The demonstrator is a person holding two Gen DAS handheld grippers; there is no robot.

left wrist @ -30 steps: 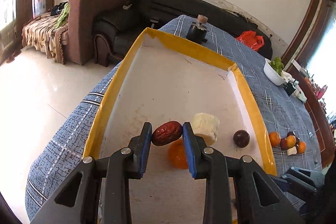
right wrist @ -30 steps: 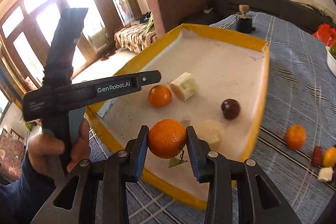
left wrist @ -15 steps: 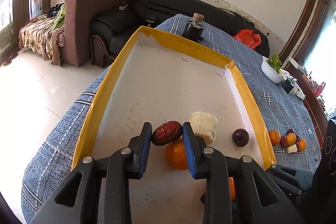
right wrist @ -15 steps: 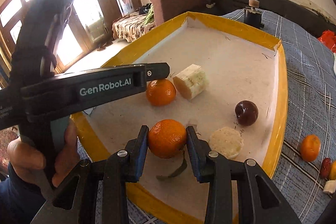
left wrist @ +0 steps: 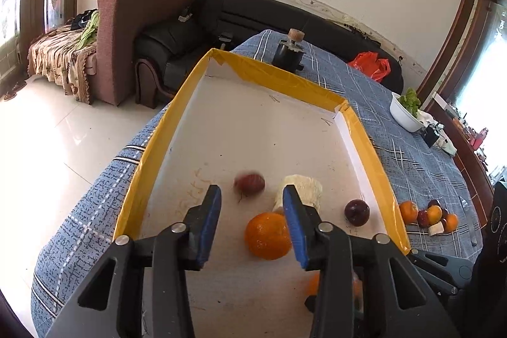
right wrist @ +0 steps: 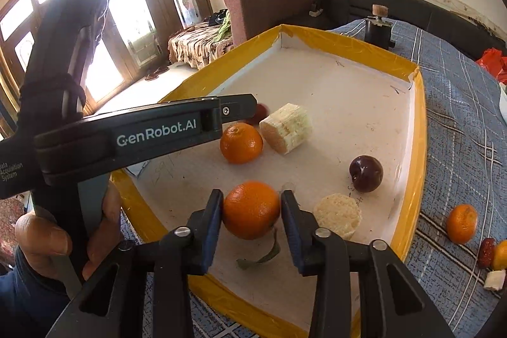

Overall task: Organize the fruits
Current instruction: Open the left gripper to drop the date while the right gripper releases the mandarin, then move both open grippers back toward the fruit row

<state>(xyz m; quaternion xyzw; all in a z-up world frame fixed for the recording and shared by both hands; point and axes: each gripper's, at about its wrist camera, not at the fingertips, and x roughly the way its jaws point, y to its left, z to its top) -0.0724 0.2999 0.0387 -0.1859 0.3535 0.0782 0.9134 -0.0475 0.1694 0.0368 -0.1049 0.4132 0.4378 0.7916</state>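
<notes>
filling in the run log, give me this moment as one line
left gripper: opening, wrinkled red date released | right gripper: opening, round orange mandarin between jaws | white tray with yellow rim: holds both

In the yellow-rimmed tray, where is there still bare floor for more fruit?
The far half of the tray, up to its far wall, is bare, as is the left strip beside the jujube. The near end is crowded: two oranges, two banana pieces and a plum.
</notes>
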